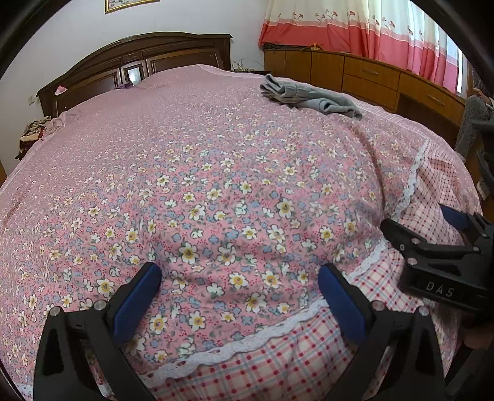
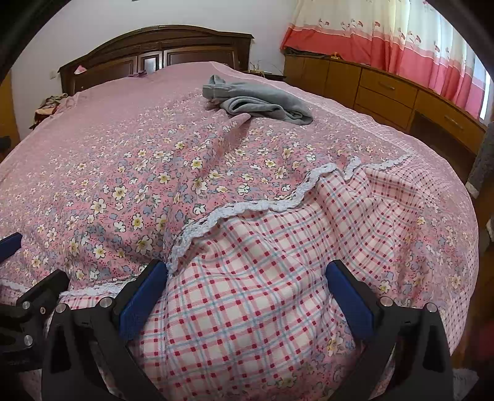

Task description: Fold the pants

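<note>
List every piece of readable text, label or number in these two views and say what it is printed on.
"DAS": white letters on the black body of the right gripper, seen at the right edge of the left wrist view.
No other text is readable: the framed picture on the wall is cut off at the top edge and shows no legible writing, and the gray pants on the floral bedspread show no readable label.
</note>
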A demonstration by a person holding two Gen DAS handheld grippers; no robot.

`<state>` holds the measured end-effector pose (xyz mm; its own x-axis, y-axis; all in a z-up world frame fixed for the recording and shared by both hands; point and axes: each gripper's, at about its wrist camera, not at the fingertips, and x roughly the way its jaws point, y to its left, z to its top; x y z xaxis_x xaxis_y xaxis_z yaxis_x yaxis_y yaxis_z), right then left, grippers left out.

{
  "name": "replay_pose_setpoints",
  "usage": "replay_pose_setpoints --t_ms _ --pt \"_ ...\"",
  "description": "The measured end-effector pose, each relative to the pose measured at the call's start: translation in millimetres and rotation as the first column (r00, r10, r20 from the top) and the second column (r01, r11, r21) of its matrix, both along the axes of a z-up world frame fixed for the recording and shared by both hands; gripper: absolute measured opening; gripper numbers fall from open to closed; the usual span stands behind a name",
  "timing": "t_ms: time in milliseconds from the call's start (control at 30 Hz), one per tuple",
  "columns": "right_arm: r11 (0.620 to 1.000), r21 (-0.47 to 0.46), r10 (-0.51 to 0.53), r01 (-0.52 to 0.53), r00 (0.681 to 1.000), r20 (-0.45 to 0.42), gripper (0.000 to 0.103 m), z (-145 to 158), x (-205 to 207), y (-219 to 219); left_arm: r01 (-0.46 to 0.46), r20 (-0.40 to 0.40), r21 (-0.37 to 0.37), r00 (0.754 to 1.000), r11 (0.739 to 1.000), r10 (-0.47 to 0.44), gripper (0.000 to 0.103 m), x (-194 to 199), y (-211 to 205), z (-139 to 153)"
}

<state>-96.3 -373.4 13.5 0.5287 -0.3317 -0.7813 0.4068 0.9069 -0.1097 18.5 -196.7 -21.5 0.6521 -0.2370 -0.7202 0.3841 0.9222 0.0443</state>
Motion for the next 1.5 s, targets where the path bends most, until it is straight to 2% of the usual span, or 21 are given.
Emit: replay_pose_setpoints --t_ms 367,1500 --pt "0.999 -0.038 -0.032 0.032 0.999 0.006 0.103 -1.9 0.8 9.5 -0.003 0.014 0.005 1.0 1.0 0.003 0.103 -1.0 -0.9 -0.6" --pt "0.998 -0.046 -0.032 0.033 0.999 0.012 0.103 -2.2 0.5 9.4 -0.008 0.014 0.002 1.0 1.0 0.008 0.103 -3.0 -3.1 -1.7"
